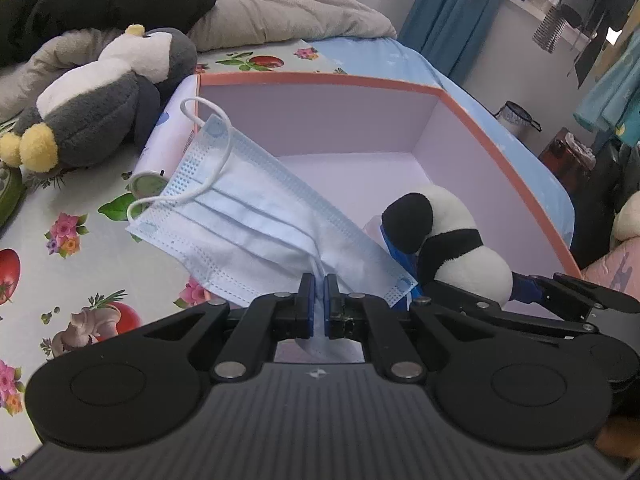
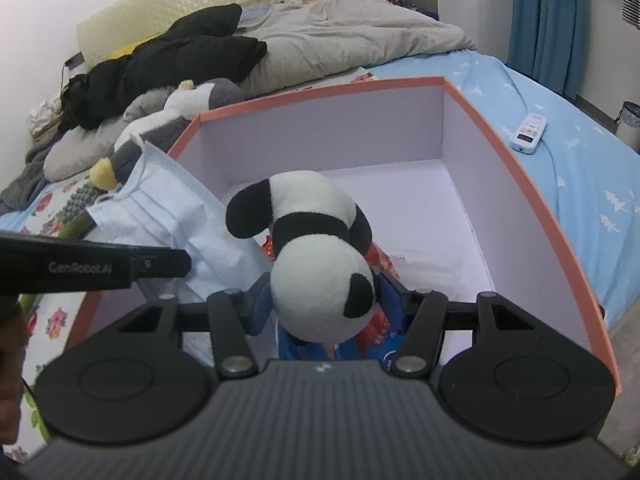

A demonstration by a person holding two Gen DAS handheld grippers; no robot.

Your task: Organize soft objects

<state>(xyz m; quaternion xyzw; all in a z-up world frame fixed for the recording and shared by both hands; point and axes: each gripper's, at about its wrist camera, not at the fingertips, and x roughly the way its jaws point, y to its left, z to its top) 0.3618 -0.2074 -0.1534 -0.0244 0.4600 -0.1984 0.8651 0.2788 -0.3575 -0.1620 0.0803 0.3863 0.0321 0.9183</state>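
Note:
My left gripper [image 1: 319, 290] is shut on a pale blue face mask [image 1: 240, 216], which hangs over the near left wall of a pink-rimmed box [image 1: 320, 78] with a lilac inside. The mask [image 2: 160, 208] also shows at the left of the right wrist view. My right gripper [image 2: 320, 296] is shut on a black-and-white panda plush [image 2: 316, 264], held above the box [image 2: 520, 152]. That panda [image 1: 448, 240] and the right gripper [image 1: 472, 286] appear low right in the left wrist view. A colourful packet [image 2: 376, 324] lies in the box under the panda.
A grey-and-white penguin plush [image 1: 104, 96] lies on the flowered sheet left of the box, with a small round container [image 1: 150, 182] beside it. A grey quilt [image 2: 340, 40] and black garment [image 2: 172, 64] lie further back. A white remote [image 2: 528, 132] rests on the blue sheet.

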